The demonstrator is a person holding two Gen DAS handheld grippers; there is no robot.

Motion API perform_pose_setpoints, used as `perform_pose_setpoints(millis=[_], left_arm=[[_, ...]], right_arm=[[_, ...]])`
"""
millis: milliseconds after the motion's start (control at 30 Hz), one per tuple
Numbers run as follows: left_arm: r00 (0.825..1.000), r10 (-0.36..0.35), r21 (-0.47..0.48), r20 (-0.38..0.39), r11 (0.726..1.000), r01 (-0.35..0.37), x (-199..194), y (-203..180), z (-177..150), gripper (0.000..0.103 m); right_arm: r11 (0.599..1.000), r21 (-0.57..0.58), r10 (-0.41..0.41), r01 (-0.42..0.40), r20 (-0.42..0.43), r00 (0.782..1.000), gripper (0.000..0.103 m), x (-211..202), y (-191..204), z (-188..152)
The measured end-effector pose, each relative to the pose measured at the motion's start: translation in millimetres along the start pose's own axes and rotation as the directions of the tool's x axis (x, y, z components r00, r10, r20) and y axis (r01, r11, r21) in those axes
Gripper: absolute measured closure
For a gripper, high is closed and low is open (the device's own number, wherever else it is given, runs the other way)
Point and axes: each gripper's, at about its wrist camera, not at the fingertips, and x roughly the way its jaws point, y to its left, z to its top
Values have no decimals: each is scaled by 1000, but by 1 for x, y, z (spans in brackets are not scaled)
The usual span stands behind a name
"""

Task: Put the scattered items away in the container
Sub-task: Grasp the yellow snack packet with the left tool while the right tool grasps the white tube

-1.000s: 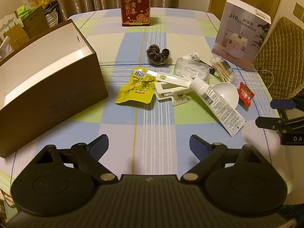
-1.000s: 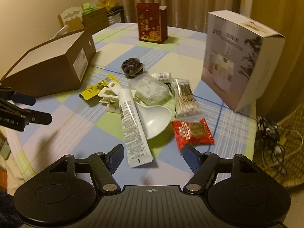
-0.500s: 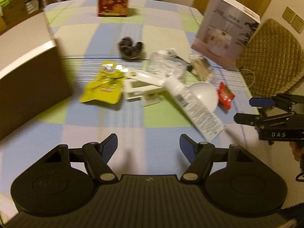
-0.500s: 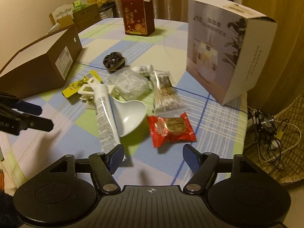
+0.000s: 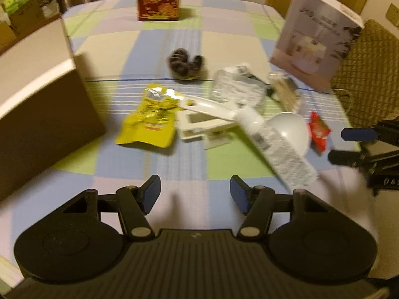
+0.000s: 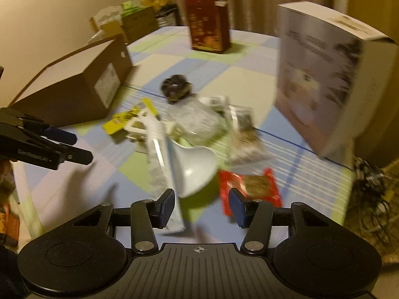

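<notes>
Left wrist view: we hold both grippers, left [image 5: 194, 194] and right [image 6: 200, 205], fingers just narrowing on nothing. Brown cardboard container [image 5: 42, 114], far left on the checked bench [image 5: 174, 169]; yellow foil pouch [image 5: 149, 122], white tube [image 5: 274, 142], red sachet [image 5: 318, 130] all unpacked.

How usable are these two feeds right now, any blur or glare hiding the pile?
Left wrist view: warm dim light, motion blur smears the tube and yellow pouch; its own tool stays sharp. Right wrist view: blurrier; the red packet and white box print are unreadable. No glare in either.
</notes>
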Motion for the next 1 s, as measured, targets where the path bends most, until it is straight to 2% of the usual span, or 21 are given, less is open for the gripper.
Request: perform_pose_setpoints(millis=[200,367,400,533,600,700,733,800,833,867,900,933,967,1000], left_arm=[[997,77,85,32,993,-79,4,16,0,46],[990,108,266,85,955,-127,16,17,-1,46],[990,112,303,91,944,-134,20,17,-1,46],[983,123,467,134,867,-172,34,16,-4,46],[980,115,538,164,822,-187,41,14,-5,46],[972,111,636,208,739,-221,54,11,-10,46],[969,104,655,223,720,-228,57,10,-12,46],[970,70,659,234,722,-211,61,11,-11,46],[970,65,651,233,731,-206,65,13,-10,48],[969,63,641,240,739,-207,68,14,-8,57],[967,63,635,249,743,-212,71,15,-7,70],[965,78,635,252,739,-225,74,15,-6,77],[962,99,634,254,735,-242,78,16,-5,88],[961,111,632,254,733,-252,80,18,-5,94]], right_arm=[[997,-64,34,-34,4,999,47,20,25,10],[999,-45,5,-5,2,1000,47,28,35,12],[999,-34,-8,8,2,1000,47,28,36,12],[998,18,-52,52,-5,999,47,30,42,13],[997,39,-70,70,-5,998,47,30,45,13],[993,73,-95,95,2,995,47,30,50,13],[992,80,-100,100,3,995,47,30,52,13],[989,96,-114,113,3,994,47,30,55,12],[988,103,-118,118,1,993,47,31,57,11],[987,109,-122,121,1,993,47,30,58,11],[986,114,-124,123,2,992,47,30,59,10],[985,117,-126,125,2,992,47,30,60,9],[985,119,-129,128,0,992,47,29,60,8],[984,121,-133,133,-2,991,47,29,61,7]])
